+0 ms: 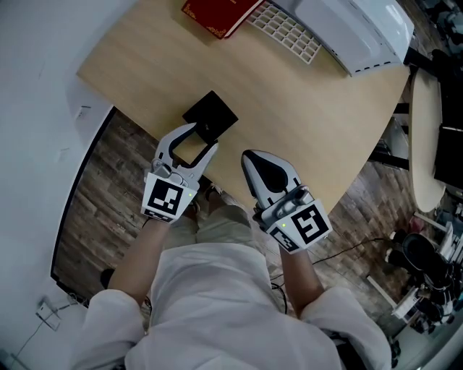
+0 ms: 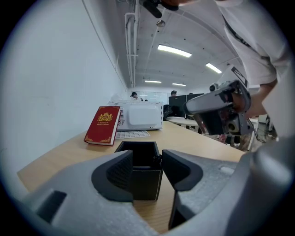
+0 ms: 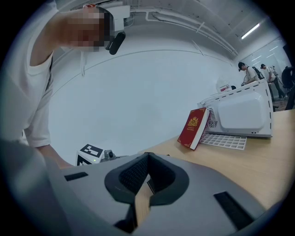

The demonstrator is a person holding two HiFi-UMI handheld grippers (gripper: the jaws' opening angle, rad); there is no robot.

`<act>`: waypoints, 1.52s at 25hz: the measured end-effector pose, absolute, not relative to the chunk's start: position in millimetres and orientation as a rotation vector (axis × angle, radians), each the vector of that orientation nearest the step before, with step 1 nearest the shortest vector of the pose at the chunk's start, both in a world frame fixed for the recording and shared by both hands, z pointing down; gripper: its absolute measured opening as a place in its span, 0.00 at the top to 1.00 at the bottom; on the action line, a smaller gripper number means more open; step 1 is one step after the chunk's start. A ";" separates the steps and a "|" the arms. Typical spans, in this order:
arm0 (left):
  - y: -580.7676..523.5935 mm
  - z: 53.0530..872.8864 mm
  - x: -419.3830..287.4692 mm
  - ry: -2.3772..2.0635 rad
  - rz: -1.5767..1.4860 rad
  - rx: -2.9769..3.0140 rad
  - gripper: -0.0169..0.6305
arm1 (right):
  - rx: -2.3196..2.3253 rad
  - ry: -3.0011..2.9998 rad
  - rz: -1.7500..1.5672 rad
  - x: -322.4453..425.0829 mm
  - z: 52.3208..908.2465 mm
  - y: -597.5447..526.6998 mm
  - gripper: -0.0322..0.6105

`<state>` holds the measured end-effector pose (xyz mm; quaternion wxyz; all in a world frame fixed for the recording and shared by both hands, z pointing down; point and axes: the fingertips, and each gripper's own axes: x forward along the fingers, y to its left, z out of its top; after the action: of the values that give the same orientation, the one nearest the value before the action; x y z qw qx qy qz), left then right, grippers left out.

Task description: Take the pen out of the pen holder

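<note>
From where I stand, the left gripper (image 1: 203,139) has its jaws drawn in narrow on the black pen holder (image 1: 210,115), one pad against each side of the box's near end, so it looks clamped and steadied on the table (image 1: 289,108). The right gripper (image 1: 253,159) hangs just beside it on the right, short of the holder, jaws pressed together with nothing between them.

The pen itself hardly shows. In the left gripper view a small dark nub (image 2: 158,159) sits at the holder's rim, right against the inner edge of that gripper's right-hand pad, and I take that to be the pen's top (I can't swear to it, since the inside of the box is all shadow). Beyond both grippers, well apart, lie a red book (image 1: 217,14) and a white machine (image 1: 354,29).

A pen ought to be light, stiff and slim, with a smooth barrel that could slip or roll in a loose pinch. I'd take it by whatever clears the rim, pads square across the barrel, and lift straight along its length. The right gripper would need to part its jaws first. The holder looks light enough to tip or slide, so the left gripper's grip matters.
</note>
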<state>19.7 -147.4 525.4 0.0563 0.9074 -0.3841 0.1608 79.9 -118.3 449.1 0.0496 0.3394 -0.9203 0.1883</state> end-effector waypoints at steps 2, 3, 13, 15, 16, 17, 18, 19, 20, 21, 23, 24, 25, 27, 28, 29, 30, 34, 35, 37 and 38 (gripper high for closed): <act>-146.0 524.2 19.8 -1.154 0.462 2.744 0.67 | 1.017 -2.797 0.577 79.1 452.2 -117.3 0.95; -145.6 522.9 19.5 -1.154 0.456 2.745 0.68 | 1.007 -2.797 0.577 78.2 452.9 -117.1 0.95; -150.8 519.5 21.8 -1.193 0.442 2.763 0.75 | 0.954 -2.782 0.534 78.6 459.8 -115.6 0.95; -153.7 521.3 22.0 -1.197 0.451 2.759 0.76 | 0.949 -2.782 0.530 79.2 460.2 -116.9 0.95; -155.7 522.1 22.0 -1.201 0.455 2.755 0.76 | 0.948 -2.783 0.530 79.5 460.5 -117.9 0.95; -157.8 522.7 21.9 -1.204 0.459 2.752 0.76 | 0.948 -2.784 0.531 79.7 460.9 -119.1 0.95; -159.8 523.1 21.3 -1.209 0.465 2.748 0.76 | 0.948 -2.786 0.533 79.8 461.1 -120.4 0.95; -161.8 523.4 20.1 -1.215 0.473 2.744 0.76 | 0.949 -2.789 0.536 79.6 461.2 -121.8 0.95; -163.7 523.5 18.6 -1.222 0.479 2.740 0.77 | 0.950 -2.793 0.540 79.2 461.2 -123.1 0.95; -165.7 523.4 17.4 -1.229 0.484 2.736 0.77 | 0.950 -2.797 0.542 78.9 461.1 -124.2 0.95; -169.6 523.0 16.7 -1.238 0.494 2.733 0.78 | 0.951 -2.803 0.547 79.1 461.6 -126.0 0.95; -171.6 522.8 17.2 -1.240 0.497 2.732 0.79 | 0.952 -2.804 0.549 79.4 462.1 -126.7 0.95; -173.4 522.7 17.7 -1.240 0.499 2.732 0.79 | 0.953 -2.805 0.551 79.6 462.7 -127.3 0.95; -176.9 523.8 18.9 -1.237 0.502 2.728 0.80 | 0.955 -2.808 0.559 79.4 463.5 -127.8 0.95; -178.6 524.8 19.4 -1.236 0.504 2.724 0.80 | 0.956 -2.810 0.564 79.3 463.7 -128.2 0.95; -180.3 525.5 19.6 -1.238 0.505 2.718 0.81 | 0.956 -2.813 0.570 79.5 463.9 -128.5 0.95; -181.8 525.9 19.5 -1.245 0.505 2.712 0.81 | 0.956 -2.815 0.574 79.9 463.9 -128.9 0.95; -187.8 526.2 18.1 -1.270 0.508 2.697 0.83 | 0.960 -2.818 0.572 82.6 465.1 -132.0 0.95; -188.7 526.9 18.2 -1.269 0.515 2.699 0.83 | 0.961 -2.818 0.571 82.4 465.6 -132.4 0.95; -189.6 528.1 18.0 -1.261 0.532 2.705 0.84 | 0.965 -2.821 0.572 80.3 465.7 -131.6 0.95; -190.3 528.2 17.6 -1.256 0.533 2.709 0.85 | 0.969 -2.822 0.569 78.6 465.4 -131.0 0.95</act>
<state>17.6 -190.3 528.2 0.0541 0.8918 -0.4134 0.1755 78.6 -131.0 465.4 0.0521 0.3185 -0.9278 0.1872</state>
